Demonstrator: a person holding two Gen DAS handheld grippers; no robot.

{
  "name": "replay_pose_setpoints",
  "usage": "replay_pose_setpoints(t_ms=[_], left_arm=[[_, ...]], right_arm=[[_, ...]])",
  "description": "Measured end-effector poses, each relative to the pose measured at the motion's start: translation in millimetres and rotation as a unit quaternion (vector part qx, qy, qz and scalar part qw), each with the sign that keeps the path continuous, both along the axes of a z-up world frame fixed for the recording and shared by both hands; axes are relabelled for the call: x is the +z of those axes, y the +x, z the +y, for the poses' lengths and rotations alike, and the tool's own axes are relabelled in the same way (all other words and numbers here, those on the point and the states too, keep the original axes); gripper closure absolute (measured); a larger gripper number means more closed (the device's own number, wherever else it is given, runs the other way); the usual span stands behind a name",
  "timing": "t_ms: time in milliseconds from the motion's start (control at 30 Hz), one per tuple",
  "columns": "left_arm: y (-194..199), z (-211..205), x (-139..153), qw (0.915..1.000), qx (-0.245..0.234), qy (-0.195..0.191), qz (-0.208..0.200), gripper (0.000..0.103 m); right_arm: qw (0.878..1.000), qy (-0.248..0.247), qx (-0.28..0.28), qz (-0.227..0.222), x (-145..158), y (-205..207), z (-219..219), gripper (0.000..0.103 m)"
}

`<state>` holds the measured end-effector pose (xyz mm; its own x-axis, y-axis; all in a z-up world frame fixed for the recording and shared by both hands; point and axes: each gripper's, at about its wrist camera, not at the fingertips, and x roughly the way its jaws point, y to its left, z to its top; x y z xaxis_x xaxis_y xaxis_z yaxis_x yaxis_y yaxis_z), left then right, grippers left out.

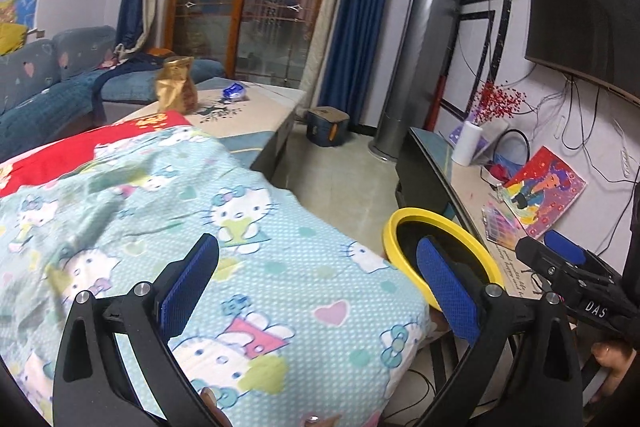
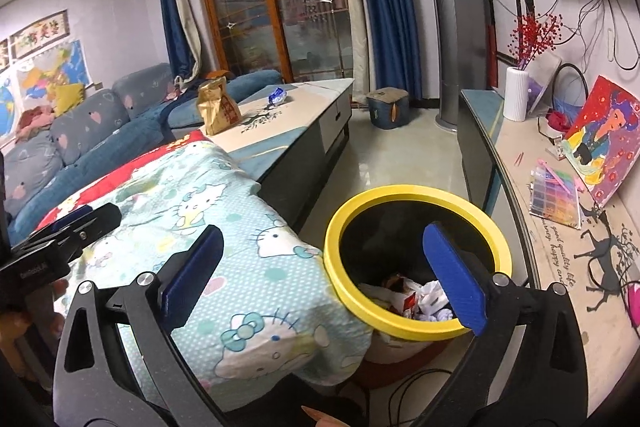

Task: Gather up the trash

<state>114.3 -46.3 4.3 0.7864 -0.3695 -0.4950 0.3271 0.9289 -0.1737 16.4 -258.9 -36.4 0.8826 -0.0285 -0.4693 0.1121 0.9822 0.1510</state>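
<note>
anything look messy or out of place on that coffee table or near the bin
Two things stand out on the coffee table: a crumpled gold bag standing open-topped and a scrunched blue wrapper lying loose beyond it. The yellow-rimmed bin sits upright beside the Hello Kitty blanket, and already holds crumpled paper.

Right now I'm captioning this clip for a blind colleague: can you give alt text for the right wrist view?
The open right gripper hovers over a yellow-rimmed bin holding crumpled trash, beside a Hello Kitty blanket. Beyond, a coffee table carries a gold bag and a blue wrapper.
</note>
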Motion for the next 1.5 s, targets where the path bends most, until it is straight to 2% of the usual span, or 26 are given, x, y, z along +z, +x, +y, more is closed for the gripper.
replay_pose_setpoints(t_ms=[133,233,400,567,833,1500], left_arm=[[-13,11,-2,0.9997,0.017,0.006,-0.014,0.007],[-22,19,-5,0.9994,0.025,0.015,-0.021,0.007],[-38,34,-9,0.9981,0.042,0.016,-0.042,0.007],[-55,42,-11,0.9962,0.055,0.017,-0.065,0.007],[-68,47,-14,0.9954,0.057,0.014,-0.076,0.007],[-69,47,-16,0.9955,0.056,0.013,-0.075,0.006]], right_arm=[[1.000,-0.022,-0.014,-0.018,-3,-13,17,0.011],[0.997,-0.046,-0.027,-0.049,-4,-26,31,0.011],[0.990,-0.076,-0.055,-0.107,-6,-49,47,0.011],[0.980,-0.117,-0.070,-0.143,-12,-57,58,0.011],[0.980,-0.121,-0.065,-0.144,-19,-58,64,0.011],[0.980,-0.120,-0.067,-0.141,-22,-56,65,0.011]])
